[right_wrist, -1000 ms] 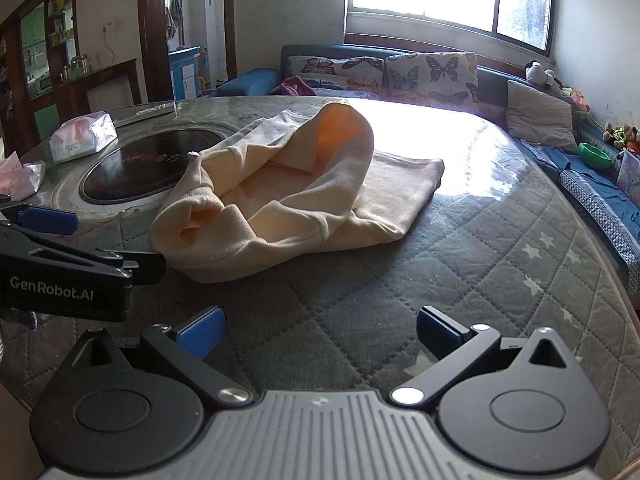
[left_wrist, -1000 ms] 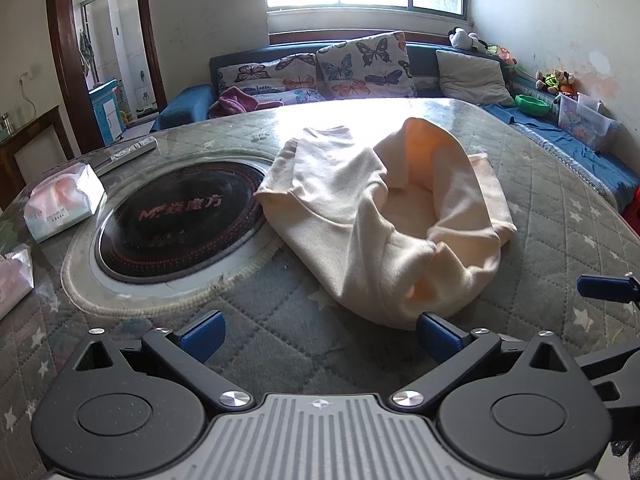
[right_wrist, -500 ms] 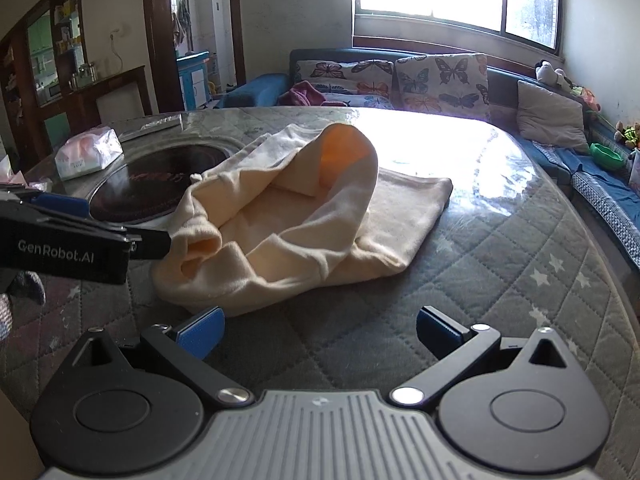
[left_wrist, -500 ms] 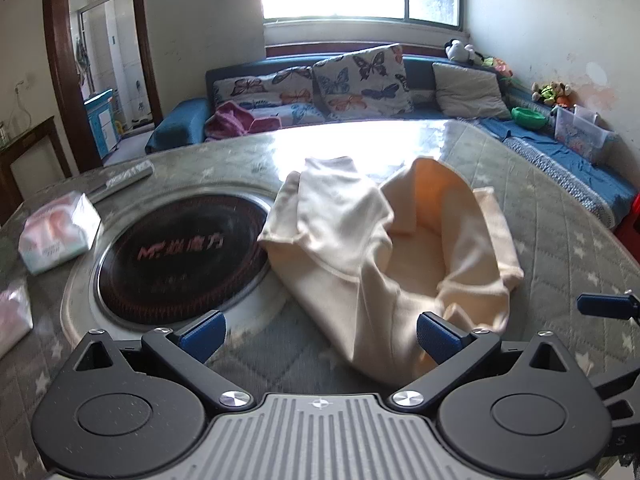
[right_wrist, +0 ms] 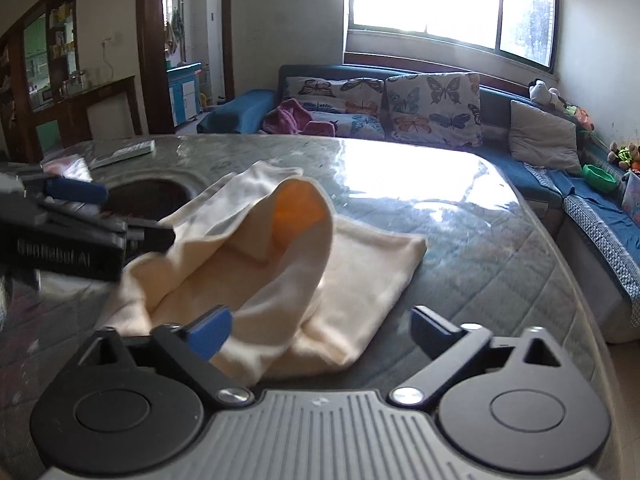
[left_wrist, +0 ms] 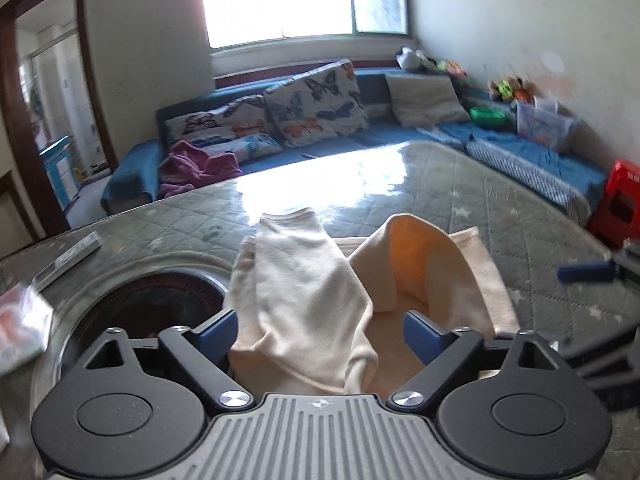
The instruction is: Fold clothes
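A cream garment (left_wrist: 312, 292) (right_wrist: 280, 272) lies crumpled on the round quilted table (left_wrist: 500, 208), one fold arched up with an orange glow inside. My left gripper (left_wrist: 320, 334) straddles the garment's near left edge. Its jaws are closing, the cloth lies between them, and the blue pads do not press on it. My right gripper (right_wrist: 322, 330) stands over the near right corner of the garment. Its jaws are closing too, with cloth between them and a gap at the right pad. Each gripper shows at the edge of the other's view.
A dark round cooktop (left_wrist: 160, 300) is set into the table left of the garment. A tissue pack (left_wrist: 20, 324) and a flat box (left_wrist: 68, 256) lie at the left. A blue sofa (right_wrist: 400, 120) with butterfly cushions runs behind; a red stool (left_wrist: 616, 204) stands at right.
Both grippers have moved forward over the garment, whose near edge now lies between each pair of jaws. Both pairs of jaws have narrowed slightly.
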Demonstrator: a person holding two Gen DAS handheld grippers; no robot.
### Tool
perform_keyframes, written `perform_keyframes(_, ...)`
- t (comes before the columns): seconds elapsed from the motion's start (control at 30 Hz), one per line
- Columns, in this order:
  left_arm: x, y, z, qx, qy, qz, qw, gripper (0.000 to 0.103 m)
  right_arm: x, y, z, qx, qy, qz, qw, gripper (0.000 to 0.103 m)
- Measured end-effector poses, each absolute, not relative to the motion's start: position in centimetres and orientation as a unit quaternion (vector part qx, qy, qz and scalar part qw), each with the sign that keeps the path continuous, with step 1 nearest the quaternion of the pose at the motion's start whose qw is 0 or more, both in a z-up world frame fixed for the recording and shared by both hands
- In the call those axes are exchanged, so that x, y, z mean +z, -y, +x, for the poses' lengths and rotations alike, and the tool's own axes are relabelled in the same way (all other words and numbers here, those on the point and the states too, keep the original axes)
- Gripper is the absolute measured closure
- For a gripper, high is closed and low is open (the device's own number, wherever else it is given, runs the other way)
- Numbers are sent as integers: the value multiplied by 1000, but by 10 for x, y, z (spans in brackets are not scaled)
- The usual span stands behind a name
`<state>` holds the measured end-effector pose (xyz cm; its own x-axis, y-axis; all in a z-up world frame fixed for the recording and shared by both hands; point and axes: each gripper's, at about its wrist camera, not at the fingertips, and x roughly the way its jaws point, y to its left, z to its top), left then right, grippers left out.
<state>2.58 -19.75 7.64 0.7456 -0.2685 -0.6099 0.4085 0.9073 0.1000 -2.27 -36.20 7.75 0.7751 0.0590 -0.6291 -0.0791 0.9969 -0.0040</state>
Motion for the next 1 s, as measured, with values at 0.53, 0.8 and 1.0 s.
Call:
perform_keyframes(0.53,35,211,74,-222,-370,145,890,81,71,366,73,70,-353,-21,933,44)
perform_keyframes(0.8,43,176,67,-213,-367,89,901,96,51,367,87,67,-370,-5,927,91)
perform_keyframes(1.0,55,141,50,-188,-353,57,915,98,64,377,68,51,-337,2,940,97)
